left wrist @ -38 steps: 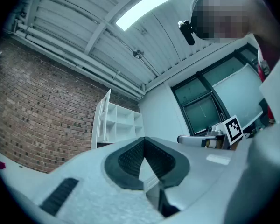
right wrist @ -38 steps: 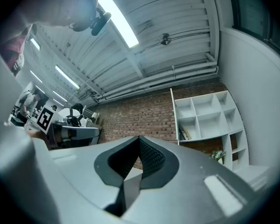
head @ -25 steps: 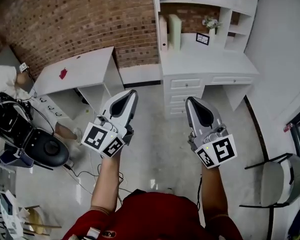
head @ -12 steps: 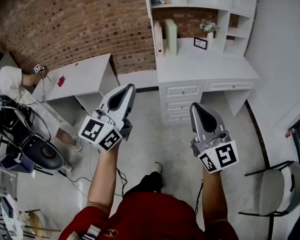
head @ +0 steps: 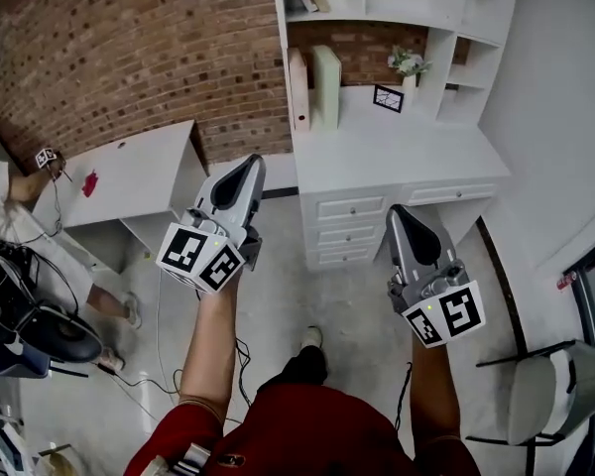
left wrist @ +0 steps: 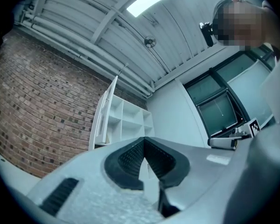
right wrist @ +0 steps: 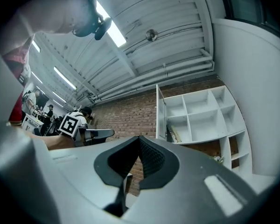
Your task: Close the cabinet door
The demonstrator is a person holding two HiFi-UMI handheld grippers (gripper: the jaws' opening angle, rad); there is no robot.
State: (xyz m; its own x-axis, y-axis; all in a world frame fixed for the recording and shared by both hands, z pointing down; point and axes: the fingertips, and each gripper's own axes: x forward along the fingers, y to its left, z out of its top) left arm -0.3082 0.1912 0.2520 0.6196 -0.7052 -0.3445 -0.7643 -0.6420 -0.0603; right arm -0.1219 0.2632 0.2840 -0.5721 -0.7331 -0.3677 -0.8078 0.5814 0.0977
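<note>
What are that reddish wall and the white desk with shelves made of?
The wall looks like bare matt brick: red-brown blocks with pale mortar lines. The desk with shelves looks like smooth white painted or laminated board: flat panels, no visible grain.

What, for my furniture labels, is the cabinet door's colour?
White: the cabinet door shows best in the right gripper view.
</note>
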